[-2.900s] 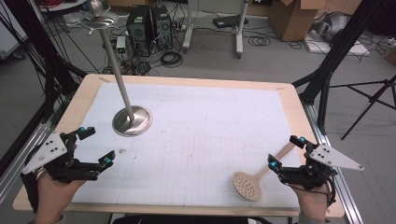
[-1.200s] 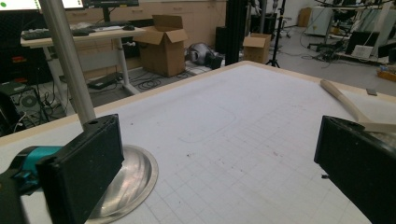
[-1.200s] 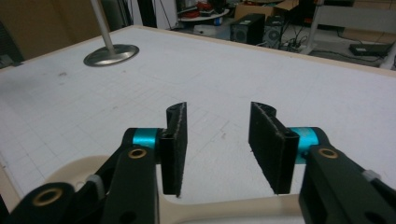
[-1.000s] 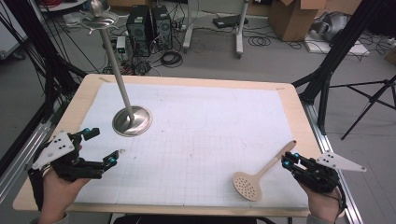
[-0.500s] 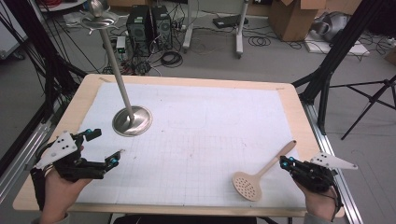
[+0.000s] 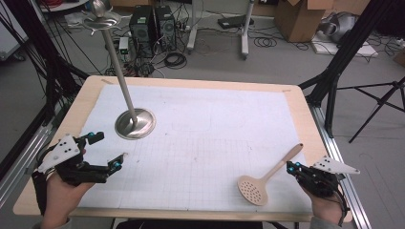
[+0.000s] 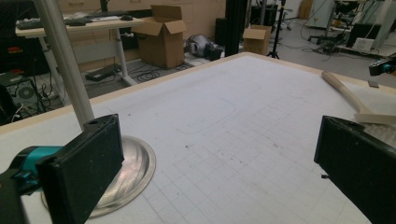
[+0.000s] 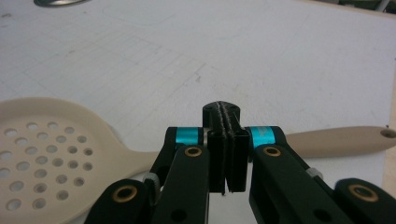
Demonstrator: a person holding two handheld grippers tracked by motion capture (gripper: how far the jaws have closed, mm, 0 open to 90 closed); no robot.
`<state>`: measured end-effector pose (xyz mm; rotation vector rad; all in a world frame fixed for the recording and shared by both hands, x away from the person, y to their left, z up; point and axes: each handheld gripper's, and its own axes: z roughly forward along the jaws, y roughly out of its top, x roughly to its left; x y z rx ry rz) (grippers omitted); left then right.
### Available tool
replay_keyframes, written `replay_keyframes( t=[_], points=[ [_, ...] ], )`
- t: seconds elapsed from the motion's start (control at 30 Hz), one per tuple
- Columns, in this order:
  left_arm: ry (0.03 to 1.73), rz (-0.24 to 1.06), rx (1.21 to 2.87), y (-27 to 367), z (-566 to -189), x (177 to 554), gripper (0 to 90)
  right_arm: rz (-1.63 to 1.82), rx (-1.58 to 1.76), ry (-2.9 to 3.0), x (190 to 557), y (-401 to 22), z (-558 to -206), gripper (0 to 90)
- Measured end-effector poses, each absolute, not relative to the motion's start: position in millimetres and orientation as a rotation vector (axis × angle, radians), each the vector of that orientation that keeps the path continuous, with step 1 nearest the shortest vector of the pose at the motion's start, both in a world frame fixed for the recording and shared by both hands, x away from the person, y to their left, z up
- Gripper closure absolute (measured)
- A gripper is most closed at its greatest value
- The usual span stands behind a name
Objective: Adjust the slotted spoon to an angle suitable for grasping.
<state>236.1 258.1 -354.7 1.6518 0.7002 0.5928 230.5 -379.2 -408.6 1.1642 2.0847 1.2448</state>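
Wooden table (image 6: 305, 109) under a white gridded mat (image 6: 215, 124). On the mat's far left, a metal stand (image 6: 135, 123) with a round base and a leaning pole. Near the front right corner, flat on the mat, a beige slotted spoon (image 6: 260, 183), perforated bowl toward the front edge and handle running away toward the right rim. Left gripper (image 6: 109, 150) parked low in front of the stand base, jaws spread wide and empty, well apart from the spoon. Right gripper (image 6: 290, 166) low at the spoon's handle, jaws just closed and now clenched pad against pad. In the right gripper view (image 8: 226, 116), nothing between them, the handle (image 8: 336, 140) crossing just behind the tips. Judged the step in hand: a grasp on the handle, so far missed. To do it well: reopen the right jaws wider than the handle, push the tips forward until the handle lies between the pads, keep them low against the mat, square across the handle's line, then close near mid-handle rather than at the holed end. Lift gently and level, mindful of the heavier bowl end pivoting down. Leave the left hand where it is, clear of the work.
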Motion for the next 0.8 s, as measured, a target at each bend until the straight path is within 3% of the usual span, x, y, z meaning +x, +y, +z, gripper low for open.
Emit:
replay_keyframes(
  t=[0.8],
  points=[
    [0.697,0.597,1.65,257.9,-354.8,235.9,1.8,1.128,1.21,2.173,244.9,-377.9,-441.1,89.8]
  ],
)
